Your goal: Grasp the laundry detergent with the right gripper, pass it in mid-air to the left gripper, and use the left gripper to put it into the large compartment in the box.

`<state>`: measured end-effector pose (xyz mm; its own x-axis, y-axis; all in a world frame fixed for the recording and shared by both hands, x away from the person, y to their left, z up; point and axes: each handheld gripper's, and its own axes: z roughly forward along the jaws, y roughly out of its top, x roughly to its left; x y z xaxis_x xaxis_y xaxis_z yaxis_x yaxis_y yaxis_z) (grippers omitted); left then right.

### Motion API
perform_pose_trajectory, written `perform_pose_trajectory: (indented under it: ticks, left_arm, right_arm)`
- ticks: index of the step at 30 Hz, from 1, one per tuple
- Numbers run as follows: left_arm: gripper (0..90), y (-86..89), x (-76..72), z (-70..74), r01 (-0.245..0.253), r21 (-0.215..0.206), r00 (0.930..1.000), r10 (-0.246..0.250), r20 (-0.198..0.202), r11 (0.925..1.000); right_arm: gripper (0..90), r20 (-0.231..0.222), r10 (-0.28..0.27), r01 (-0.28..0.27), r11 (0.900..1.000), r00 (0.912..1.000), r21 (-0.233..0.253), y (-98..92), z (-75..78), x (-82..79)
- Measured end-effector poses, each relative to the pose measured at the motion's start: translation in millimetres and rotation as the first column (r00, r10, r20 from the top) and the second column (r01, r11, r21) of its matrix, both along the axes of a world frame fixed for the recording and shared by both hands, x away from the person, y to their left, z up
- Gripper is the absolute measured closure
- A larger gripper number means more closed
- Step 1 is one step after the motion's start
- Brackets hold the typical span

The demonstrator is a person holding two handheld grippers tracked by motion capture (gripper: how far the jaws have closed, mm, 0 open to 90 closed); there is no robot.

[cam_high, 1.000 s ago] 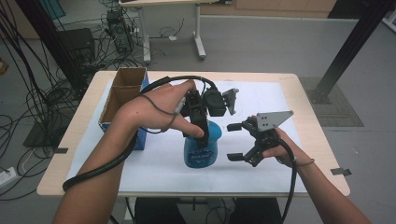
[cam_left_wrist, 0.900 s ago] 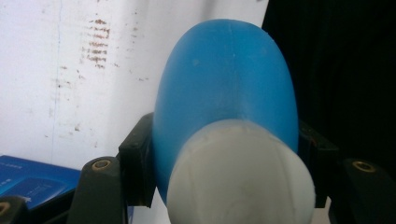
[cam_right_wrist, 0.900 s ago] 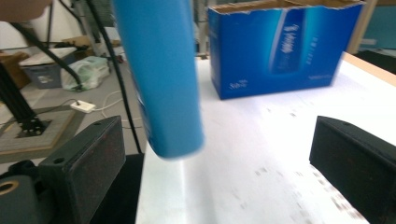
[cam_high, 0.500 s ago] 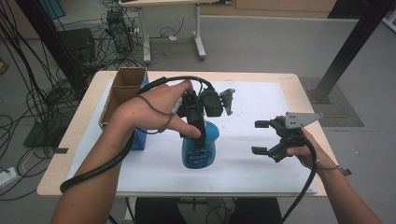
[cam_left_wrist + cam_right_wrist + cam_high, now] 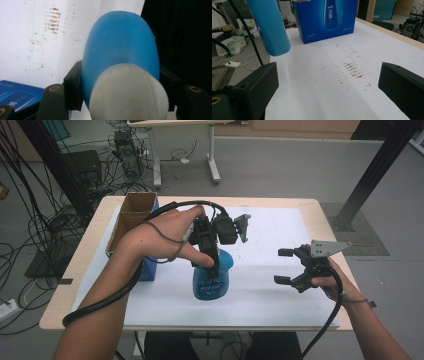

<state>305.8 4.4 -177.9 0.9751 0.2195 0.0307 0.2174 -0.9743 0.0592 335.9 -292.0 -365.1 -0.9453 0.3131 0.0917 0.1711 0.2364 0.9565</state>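
A blue plastic bottle (image 5: 212,279) with a white cap (image 5: 128,98) hangs tilted just over the white sheet, near the middle of the table. My left gripper (image 5: 209,264) is shut on its neck; the black fingers (image 5: 73,85) press both sides below the cap. In the right gripper view the bottle (image 5: 269,27) is at upper left, its base off the sheet. My right gripper (image 5: 281,266) is to the right of the bottle, well apart from it, held low and open. Nothing lies between its jaws (image 5: 329,87).
An open blue carton (image 5: 145,266) with a brown cardboard inside stands at the table's left edge, close behind the left forearm; it also shows as the carton (image 5: 327,17). The white sheet (image 5: 270,230) carries faint brown smudges. Cables and table legs lie on the floor beyond.
My right gripper has drawn away to the right of the bottle, still open. The left gripper and the bottle have hardly shifted.
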Motion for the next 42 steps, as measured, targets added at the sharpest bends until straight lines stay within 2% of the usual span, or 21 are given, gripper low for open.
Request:
perform_pose_trajectory:
  ticks: [3, 8, 10, 16, 18, 19, 22, 26, 27, 28, 29, 30, 31, 35, 36, 37, 38, 40, 42]
  left_arm:
    - [37.5, 0.8, 1.3, 0.7, -0.005, 0.004, 0.9999, 0.005, -0.009, 1.0]
    - [37.5, 1.0, 1.9, 4.0, -0.009, 0.0, 1.0, 0.009, -0.001, 1.0]
    - [37.5, 0.9, 2.3, 6.3, -0.014, 0.001, 0.9999, 0.014, 0.002, 0.9999]
    - [37.5, 0.2, 6.9, 14.1, -0.05, 0.01, 0.9987, 0.049, 0.012, 0.9987]
    - [37.5, 0.9, 8.0, 17.5, -0.071, 0.006, 0.9973, 0.071, 0.019, 0.9975]
    - [37.5, 2.1, 9.2, 20.5, -0.081, 0.002, 0.9965, 0.081, 0.024, 0.9967]
    - [37.5, 5.4, 12.2, 28.6, -0.105, -0.014, 0.9937, 0.106, 0.037, 0.9943]
    - [37.5, 8.8, 17.3, 38.6, -0.157, -0.024, 0.9869, 0.157, 0.034, 0.9874]
    - [37.5, 9.4, 18.7, 40.8, -0.173, -0.023, 0.9843, 0.173, 0.033, 0.9847]
    - [37.5, 10.9, 21.5, 44.5, -0.198, -0.027, 0.9796, 0.199, 0.033, 0.9799]
    - [37.5, 10.9, 21.5, 44.5, -0.198, -0.027, 0.9796, 0.199, 0.033, 0.9799]
    - [37.5, 12.1, 23.5, 46.4, -0.213, -0.023, 0.9765, 0.213, 0.031, 0.9769]
    - [37.5, 13.2, 25.2, 48.3, -0.227, -0.017, 0.9733, 0.227, 0.032, 0.9737]
    - [37.5, 17.1, 29.7, 55.3, -0.286, -0.017, 0.9572, 0.287, 0.04, 0.958]
    - [37.5, 18.2, 30.7, 57.8, -0.298, -0.016, 0.9536, 0.298, 0.043, 0.9546]
    - [37.5, 19.2, 31.4, 60.4, -0.309, -0.017, 0.9497, 0.31, 0.047, 0.9509]
    - [37.5, 21.0, 33.5, 63.9, -0.332, -0.02, 0.9419, 0.333, 0.047, 0.943]
    - [37.5, 23.6, 35.3, 69.3, -0.347, -0.028, 0.936, 0.348, 0.054, 0.9376]
    - [37.6, 25.9, 37.4, 74.0, -0.368, -0.028, 0.9274, 0.369, 0.062, 0.9294]
  right_arm:
    - [2.8, 0.002, -0.003, 0.003, 1.0, 1.0, 0.0, -0.4, -1.0, 0.8]
    - [2.8, -0.001, -0.013, 0.013, 1.0, 0.9999, -0.012, -3.0, -4.2, 2.2]
    - [2.8, 0.001, -0.022, 0.022, 0.999, 0.9998, -0.037, -3.8, -6.0, 2.8]
    - [2.8, -0.006, -0.045, 0.045, 0.997, 0.999, -0.068, -5.8, -9.6, 4.4]
    - [2.8, -0.017, -0.065, 0.062, 0.991, 0.9978, -0.115, -6.4, -11.1, 4.8]
    - [2.8, -0.017, -0.065, 0.062, 0.991, 0.9978, -0.115, -6.4, -11.1, 4.8]
    - [2.9, -0.033, -0.095, 0.087, 0.979, 0.995, -0.183, -7.4, -10.1, 5.5]
    - [3.2, -0.048, -0.126, 0.108, 0.954, 0.9909, -0.278, -8.6, -7.6, 6.4]
    - [3.4, -0.048, -0.137, 0.116, 0.943, 0.9894, -0.313, -8.6, -7.0, 6.7]
    - [3.4, -0.051, -0.157, 0.128, 0.924, 0.9863, -0.359, -8.7, -6.2, 7.1]
    - [3.4, -0.051, -0.157, 0.128, 0.924, 0.9863, -0.359, -8.7, -6.2, 7.1]
    - [3.6, -0.056, -0.184, 0.145, 0.902, 0.9813, -0.407, -8.8, -6.1, 7.5]
    - [3.6, -0.056, -0.184, 0.145, 0.902, 0.9813, -0.407, -8.8, -6.1, 7.5]
    - [3.7, -0.055, -0.199, 0.151, 0.874, 0.9785, -0.463, -10.7, -7.1, 8.3]
    - [3.7, -0.055, -0.199, 0.151, 0.874, 0.9785, -0.463, -10.7, -7.1, 8.3]
    - [3.6, -0.06, -0.205, 0.154, 0.869, 0.9769, -0.47, -10.9, -7.1, 8.1]
    - [3.6, -0.065, -0.212, 0.155, 0.863, 0.9752, -0.481, -11.2, -7.3, 8.5]
    - [3.7, -0.074, -0.222, 0.154, 0.843, 0.9722, -0.516, -11.2, -7.3, 9.4]
    - [3.8, -0.086, -0.232, 0.152, 0.832, 0.9689, -0.534, -11.3, -7.0, 10.3]
